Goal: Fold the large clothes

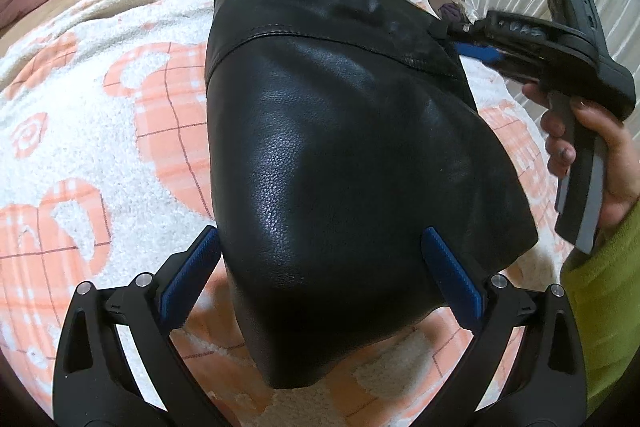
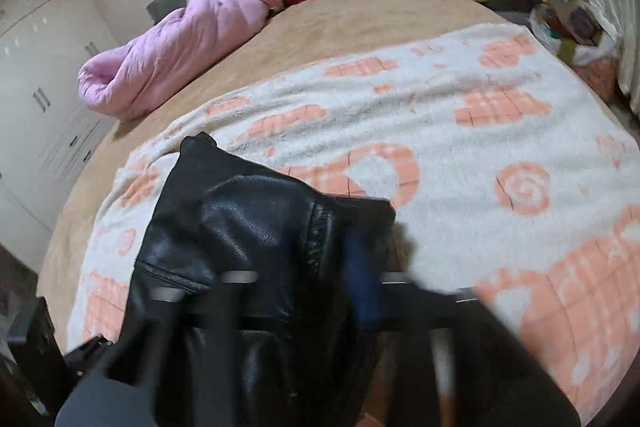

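the black grained leather jacket (image 1: 340, 155) on the bed looks heavy, supple and slick; best gripped at seams or hems. left claw (image 1: 320, 267) spread wide astride its fold, right claw (image 1: 472, 47) clenched on its far edge.

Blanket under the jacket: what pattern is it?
White fleece blanket with peach checked hearts and swirls; clearest in the right wrist view.

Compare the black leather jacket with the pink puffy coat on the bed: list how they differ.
The black leather jacket is glossy with a grained surface; the pink puffy coat is matte and quilted-soft. The jacket lies on the white-and-orange blanket; the coat sits farther back on the tan cover. The right tongs are at the jacket's edge; nothing touches the coat. Both are bulky outerwear on the same bed.
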{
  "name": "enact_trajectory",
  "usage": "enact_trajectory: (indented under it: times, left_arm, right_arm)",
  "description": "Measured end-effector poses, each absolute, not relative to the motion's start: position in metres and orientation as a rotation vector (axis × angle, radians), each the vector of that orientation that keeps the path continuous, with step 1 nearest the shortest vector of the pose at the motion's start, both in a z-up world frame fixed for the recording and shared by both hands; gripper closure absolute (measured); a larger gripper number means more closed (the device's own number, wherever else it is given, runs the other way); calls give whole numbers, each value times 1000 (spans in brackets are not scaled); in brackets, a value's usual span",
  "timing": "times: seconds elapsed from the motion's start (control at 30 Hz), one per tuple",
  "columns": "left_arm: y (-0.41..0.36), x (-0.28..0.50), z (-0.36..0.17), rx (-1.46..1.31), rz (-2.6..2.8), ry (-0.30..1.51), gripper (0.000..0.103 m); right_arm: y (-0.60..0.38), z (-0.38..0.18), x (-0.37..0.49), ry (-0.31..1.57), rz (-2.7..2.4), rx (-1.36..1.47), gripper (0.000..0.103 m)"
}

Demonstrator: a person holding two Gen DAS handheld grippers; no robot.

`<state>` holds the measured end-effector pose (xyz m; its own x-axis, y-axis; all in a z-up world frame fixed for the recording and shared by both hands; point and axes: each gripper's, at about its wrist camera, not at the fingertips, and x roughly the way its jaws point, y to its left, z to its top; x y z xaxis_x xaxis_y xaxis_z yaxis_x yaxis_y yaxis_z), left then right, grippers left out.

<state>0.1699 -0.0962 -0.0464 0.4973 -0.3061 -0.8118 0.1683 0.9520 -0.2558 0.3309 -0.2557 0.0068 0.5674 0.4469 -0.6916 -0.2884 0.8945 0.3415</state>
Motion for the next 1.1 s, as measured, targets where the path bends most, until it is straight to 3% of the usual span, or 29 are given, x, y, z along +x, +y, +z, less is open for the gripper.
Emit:
enact_trajectory:
  times: [0.23,0.47,0.8,0.93,1.03,1.1]
  left_arm:
    - [-106,171,-49,-154,-306,1013,9]
    - [-109,171,-49,-156,-315,1011,9]
    - [-116,168,-44,-126,-320,1007,10]
    - [-116,170,-43,-129,-312,1012,10]
    - [-113,171,-45,-142,-309,1022,10]
    - [-111,171,-45,-141,-306,1018,10]
  right_arm:
    - [-283,-13,350,885,475,335,95]
    - [-278,-38,349,908,415,301,89]
    - [-280,-34,340,891,363,253,90]
    - [-270,-34,340,904,334,204,87]
    - [-270,-25,337,888,332,188,74]
    - [-272,-19,334,883,340,203,72]
